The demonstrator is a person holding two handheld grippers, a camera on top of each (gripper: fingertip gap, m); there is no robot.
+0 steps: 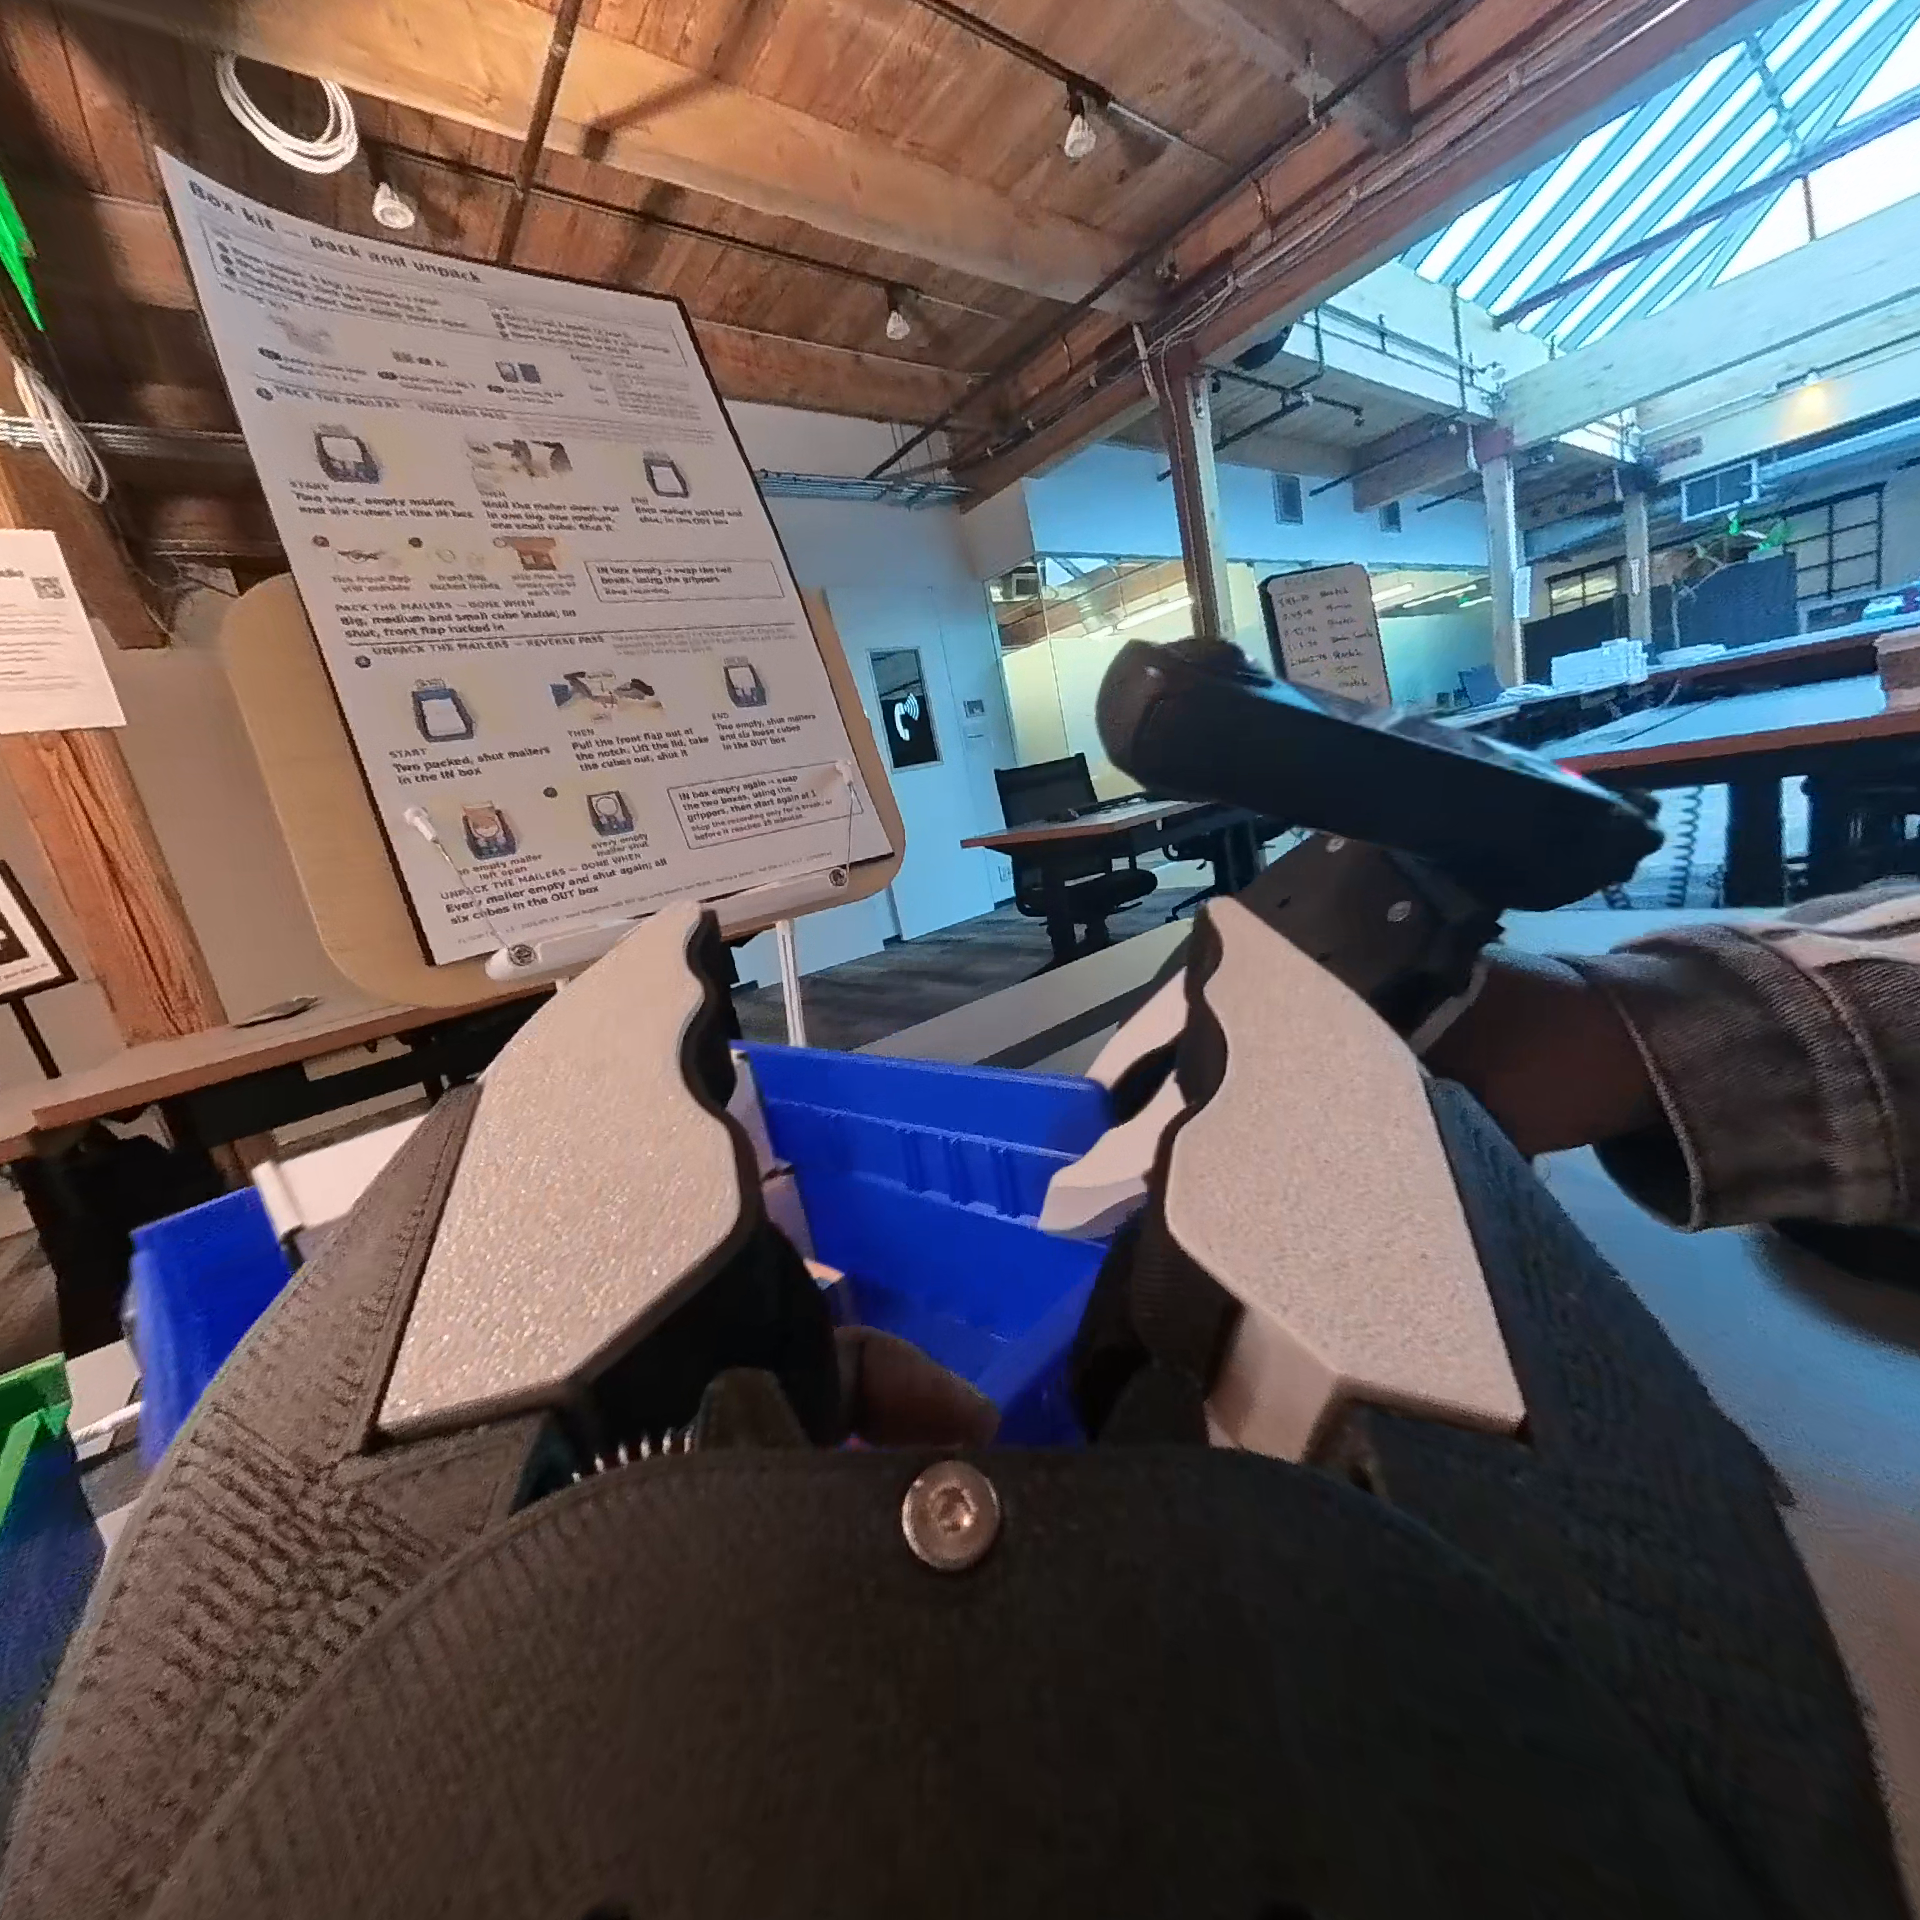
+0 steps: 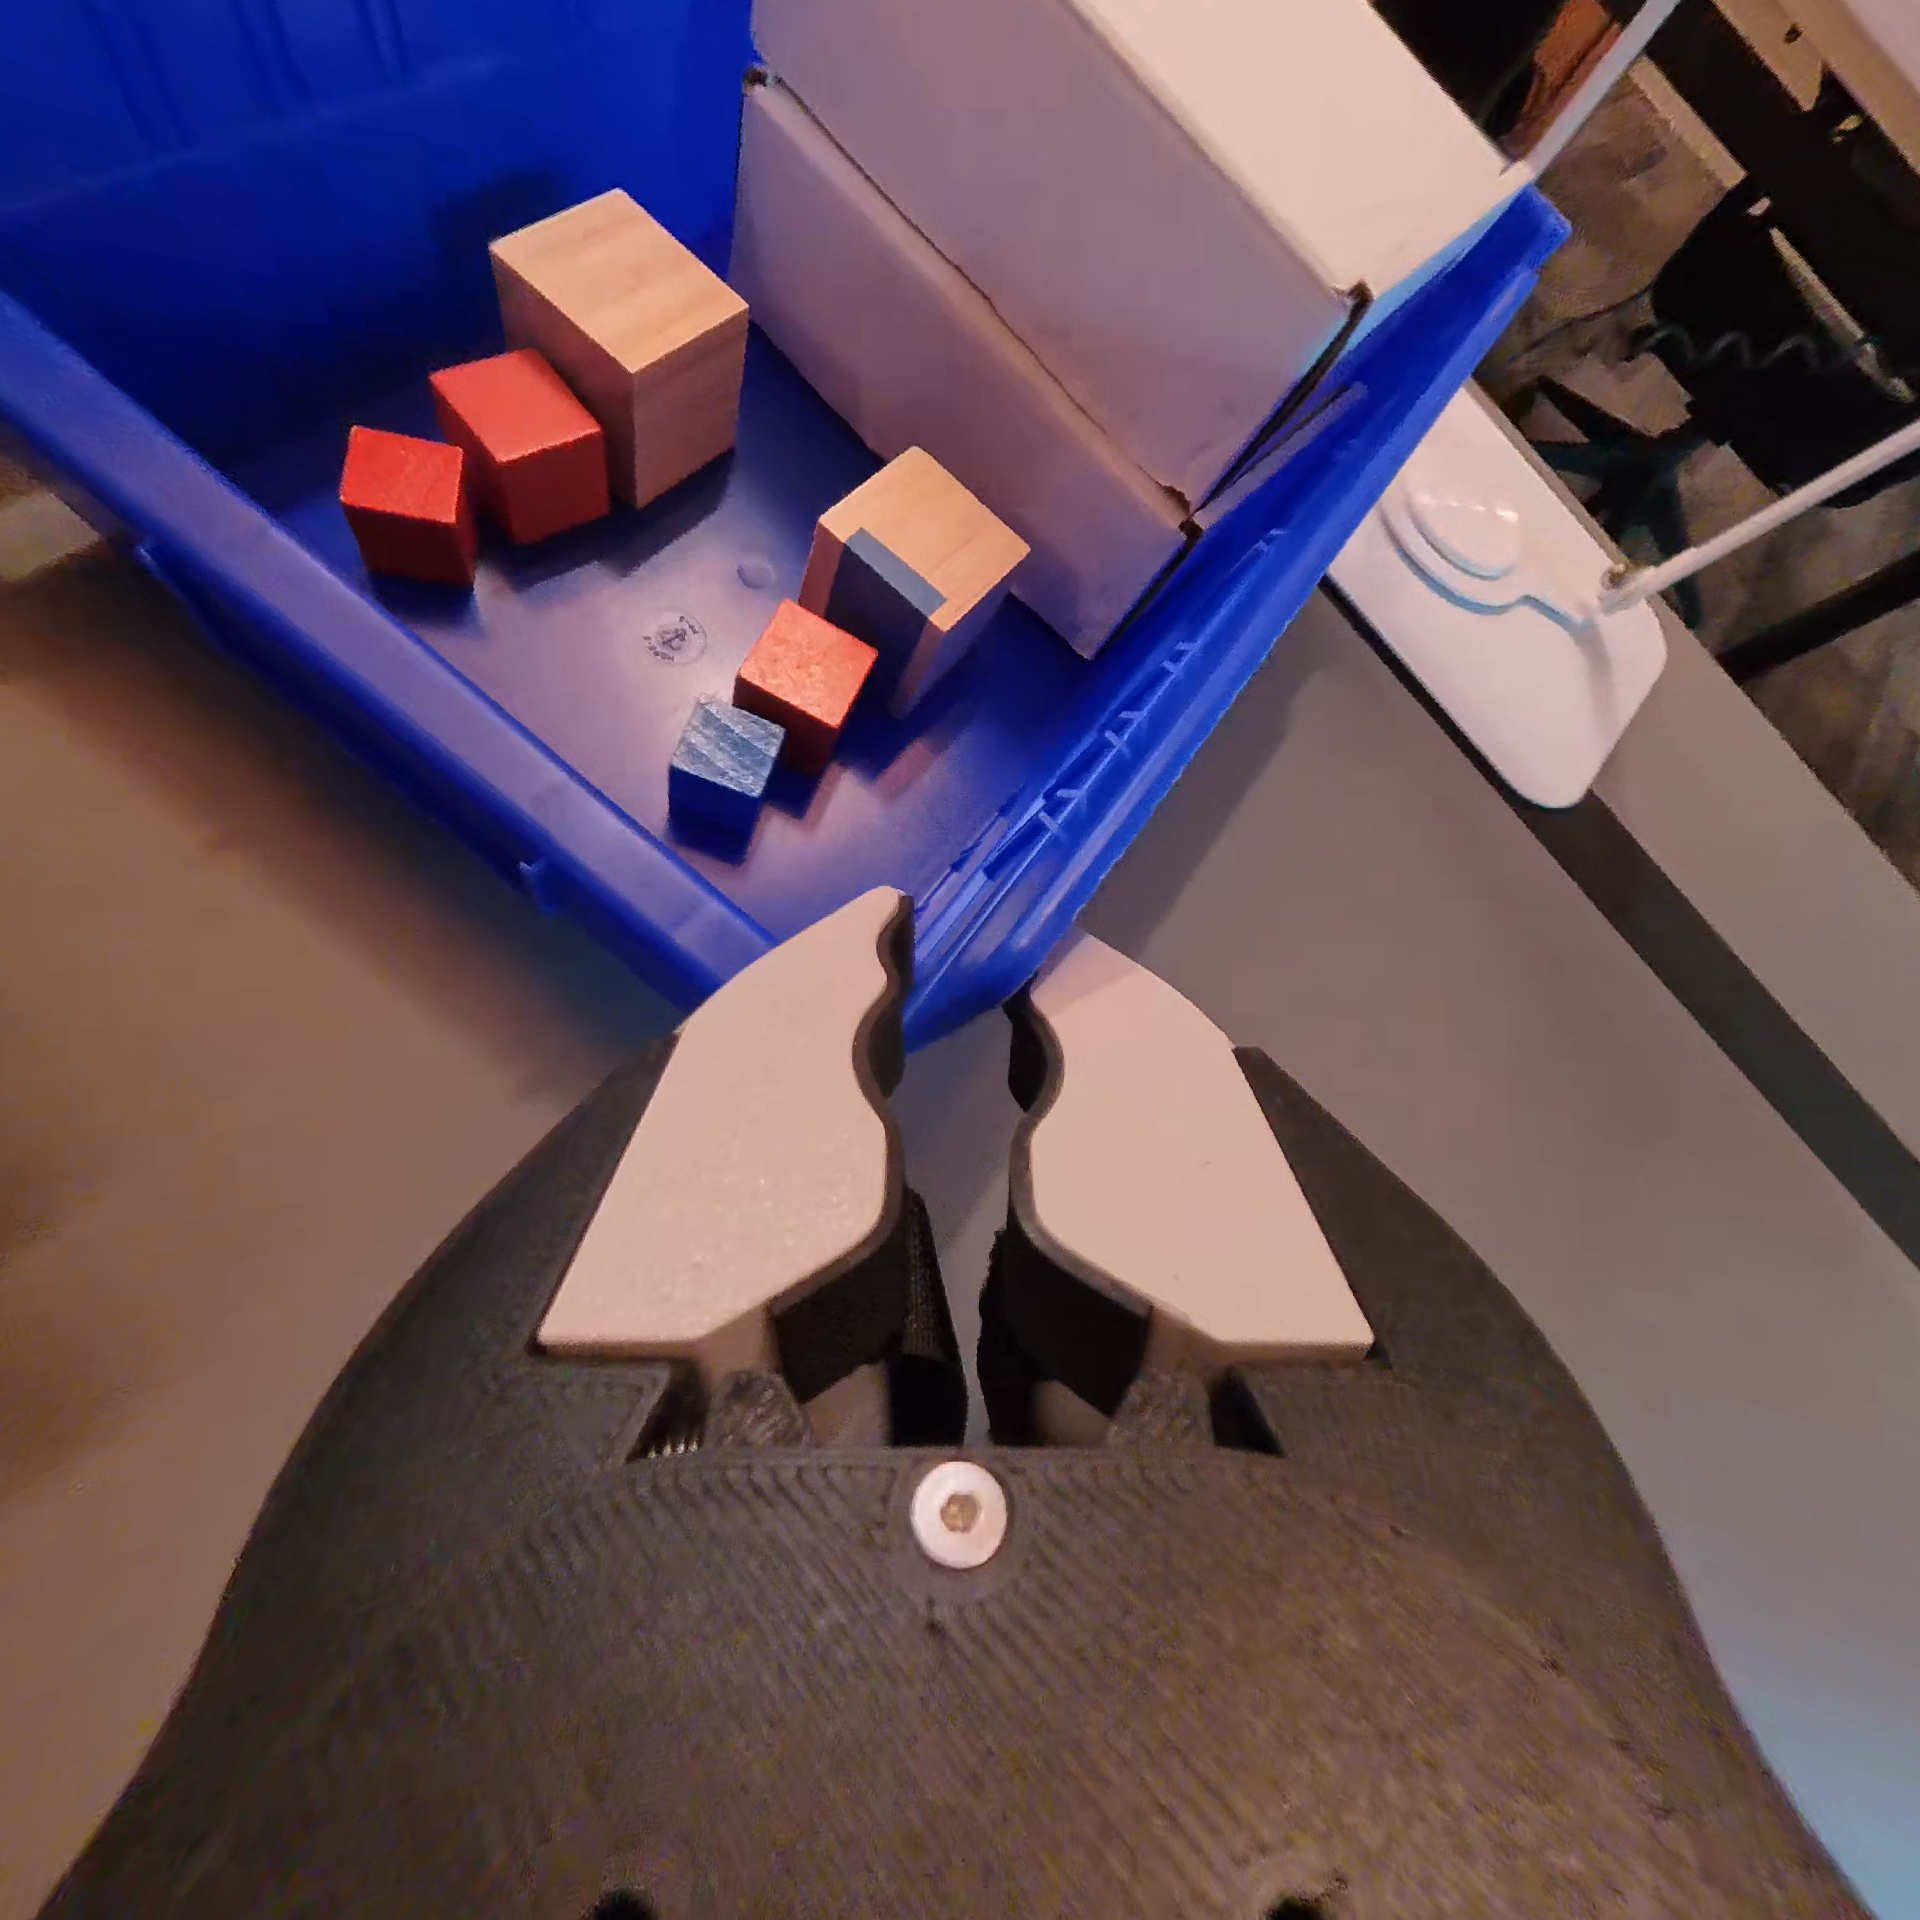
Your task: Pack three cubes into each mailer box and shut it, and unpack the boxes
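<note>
A blue bin (image 2: 343,665) holds several cubes: two big wooden ones (image 2: 613,332) (image 2: 925,561), three red ones (image 2: 520,442) (image 2: 405,504) (image 2: 805,670) and a small blue one (image 2: 727,764). Two shut white mailer boxes (image 2: 1091,156) (image 2: 935,364) lean together at the bin's far end. My right gripper (image 2: 982,961) is shut on the bin's near corner rim. In the left wrist view it (image 1: 1371,769) shows at the right, held by a sleeved hand (image 1: 1662,1039). My left gripper (image 1: 956,935) is open and empty, tilted upward over the blue bin (image 1: 935,1174).
An instruction board (image 1: 520,571) on a white stand rises behind the bin; the stand's base (image 2: 1496,623) lies on the grey table (image 2: 260,1039) beside the bin. A green object (image 1: 31,1423) sits at the far left. The table edge (image 2: 1714,987) runs at the right. Spacing between my two grippers at the tips: around 15 centimeters.
</note>
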